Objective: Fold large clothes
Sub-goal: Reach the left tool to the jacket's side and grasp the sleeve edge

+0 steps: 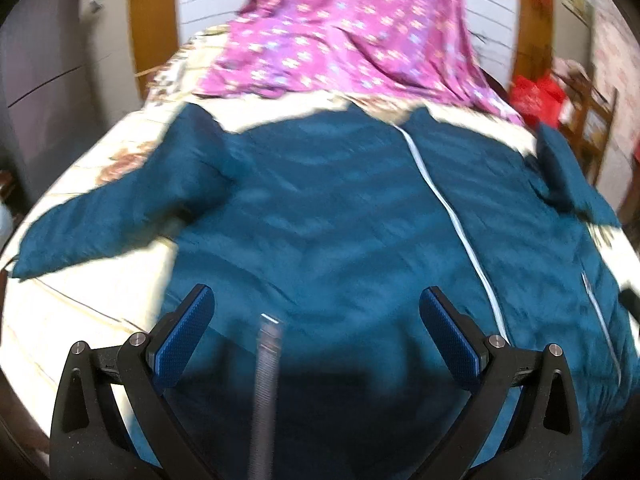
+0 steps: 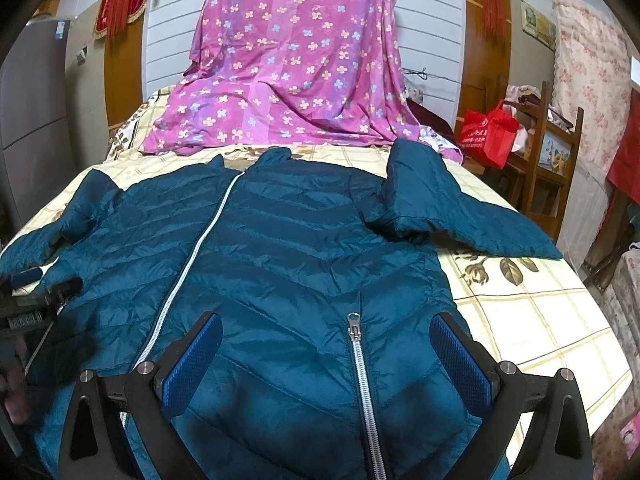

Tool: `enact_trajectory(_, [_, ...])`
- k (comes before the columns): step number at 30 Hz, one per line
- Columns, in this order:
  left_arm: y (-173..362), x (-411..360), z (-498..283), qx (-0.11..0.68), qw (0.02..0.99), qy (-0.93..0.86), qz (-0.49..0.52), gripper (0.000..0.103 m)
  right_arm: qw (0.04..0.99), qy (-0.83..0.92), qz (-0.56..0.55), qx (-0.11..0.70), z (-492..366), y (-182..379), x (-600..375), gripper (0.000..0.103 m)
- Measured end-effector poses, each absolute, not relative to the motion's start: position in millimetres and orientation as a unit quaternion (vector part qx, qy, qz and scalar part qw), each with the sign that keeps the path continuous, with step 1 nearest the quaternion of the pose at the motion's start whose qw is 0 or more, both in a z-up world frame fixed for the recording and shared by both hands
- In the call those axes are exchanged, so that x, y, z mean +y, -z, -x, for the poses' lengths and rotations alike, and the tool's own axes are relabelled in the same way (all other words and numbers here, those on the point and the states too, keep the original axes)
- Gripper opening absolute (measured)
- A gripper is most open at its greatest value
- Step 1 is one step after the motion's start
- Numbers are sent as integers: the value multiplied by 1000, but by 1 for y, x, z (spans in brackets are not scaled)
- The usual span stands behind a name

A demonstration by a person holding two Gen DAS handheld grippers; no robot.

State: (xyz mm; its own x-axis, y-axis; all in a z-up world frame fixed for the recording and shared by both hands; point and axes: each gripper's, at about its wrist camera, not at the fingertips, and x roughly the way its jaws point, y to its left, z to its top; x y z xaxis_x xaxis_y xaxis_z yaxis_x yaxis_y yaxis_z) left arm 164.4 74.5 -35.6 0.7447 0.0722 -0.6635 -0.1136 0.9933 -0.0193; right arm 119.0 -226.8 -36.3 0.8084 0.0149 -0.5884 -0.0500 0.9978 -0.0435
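Observation:
A teal quilted puffer jacket (image 2: 304,248) with a white front zipper (image 2: 188,264) lies front up, spread flat on the bed, collar at the far end. It also shows in the left wrist view (image 1: 328,216), blurred. Its right sleeve (image 2: 452,208) is bent near the shoulder and reaches right; its left sleeve (image 1: 104,216) reaches left. My right gripper (image 2: 326,344) is open and empty, just above the jacket's right hem by a pocket zipper (image 2: 362,384). My left gripper (image 1: 316,316) is open and empty above the left hem; it also shows at the right wrist view's left edge (image 2: 28,304).
The bed has a cream checked floral sheet (image 2: 528,312). A pink flowered cloth (image 2: 296,72) drapes over something at the bed's far end. A red bag (image 2: 488,132) and a wooden shelf (image 2: 556,152) stand to the right. A grey cabinet (image 2: 28,120) stands at the left.

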Motion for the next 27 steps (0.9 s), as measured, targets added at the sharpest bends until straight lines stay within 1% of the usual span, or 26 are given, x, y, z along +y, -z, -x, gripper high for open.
enact_trajectory(3, [10, 121, -166, 331, 938, -85, 56, 103, 951, -25, 30, 305, -117, 35, -223, 103])
enact_trajectory(7, [-4, 223, -172, 331, 924, -165, 97, 103, 952, -31, 42, 300, -115, 33, -217, 103])
enact_trajectory(11, [19, 325, -186, 375, 884, -261, 98, 103, 953, -36, 39, 297, -113, 32, -217, 103])
enact_trajectory(15, [49, 400, -189, 408, 839, -352, 78, 103, 952, -35, 39, 300, -114, 32, -217, 103])
enact_trajectory(20, [68, 449, -182, 422, 813, -388, 97, 103, 949, -34, 48, 310, -117, 35, -214, 103])
enact_trajectory(25, [96, 464, -201, 460, 811, -328, 151, 103, 946, -31, 58, 316, -119, 39, -211, 103])
enact_trajectory(27, [102, 469, -203, 457, 813, -316, 176, 103, 946, -29, 59, 319, -120, 40, -211, 103])
